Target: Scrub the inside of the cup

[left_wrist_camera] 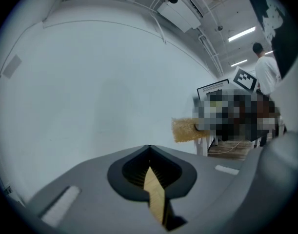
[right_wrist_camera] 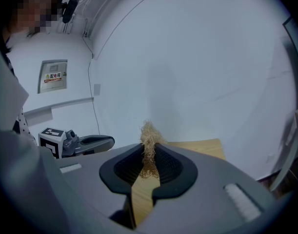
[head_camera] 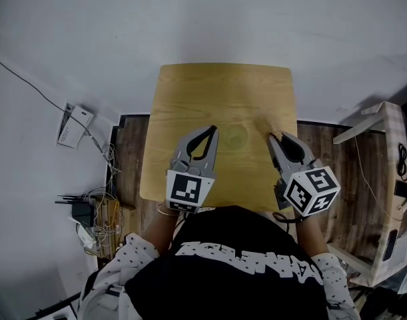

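Writing: wall sign [right_wrist_camera: 53,76] with red characters, too small to read. White block lettering on black shirt [head_camera: 246,259], not legible from this angle. Black-and-white square markers on both gripper cubes.

Left gripper [head_camera: 212,131]: shut tight, nothing between the jaws, over the near half of the table [head_camera: 223,89], left of centre. Right gripper [head_camera: 272,137]: clamped on a tan scrub pad [head_camera: 264,125], near the table's right edge, pad poking out past the tips toward the far edge. Side by side, apart, both pointing away from the near edge.

Faint round outline [head_camera: 235,136] on the top between the two, just left of the pad. Cannot tell whether clear cup or mark.

Bare wood from the tips up to the far edge, far edge against white wall. Dark plank floor along left and right edges. Cables [head_camera: 103,219] off the left edge, pale wooden frame [head_camera: 383,179] off the right.

Table: light grained wood, rectangular, rounded corners. Pad: coarse, fibrous, frayed. Jaws: grey plastic, black ribbed inner faces.
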Demonstrator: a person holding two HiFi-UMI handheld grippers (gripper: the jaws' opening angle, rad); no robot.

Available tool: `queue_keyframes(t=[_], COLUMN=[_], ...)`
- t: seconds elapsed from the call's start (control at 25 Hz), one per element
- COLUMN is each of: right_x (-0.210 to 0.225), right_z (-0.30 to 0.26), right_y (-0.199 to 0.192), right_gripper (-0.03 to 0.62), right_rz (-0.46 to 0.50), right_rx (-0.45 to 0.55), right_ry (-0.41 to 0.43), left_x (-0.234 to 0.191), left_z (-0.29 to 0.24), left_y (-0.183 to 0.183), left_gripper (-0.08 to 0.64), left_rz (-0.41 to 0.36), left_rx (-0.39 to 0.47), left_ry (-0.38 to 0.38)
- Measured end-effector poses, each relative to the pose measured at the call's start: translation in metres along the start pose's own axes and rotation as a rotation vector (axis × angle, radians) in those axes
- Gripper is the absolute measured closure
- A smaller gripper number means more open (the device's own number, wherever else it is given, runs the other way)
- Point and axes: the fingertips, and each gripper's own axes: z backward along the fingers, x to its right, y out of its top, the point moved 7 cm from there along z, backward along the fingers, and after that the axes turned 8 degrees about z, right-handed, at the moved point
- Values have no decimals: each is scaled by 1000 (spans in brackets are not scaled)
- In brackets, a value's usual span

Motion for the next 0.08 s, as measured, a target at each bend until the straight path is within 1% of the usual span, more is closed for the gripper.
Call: queue_keyframes(t=[0.08], right_x=[-2], right_z=[-1], right_y=[0], right_gripper=[517], right_rz=[0], right_rx=[0], right_ry=[-2], left_x=[-1], left_z=[1], left_y=[0], left_gripper=[558], left_rz=[-2], left_rx=[2], left_ry=[-3])
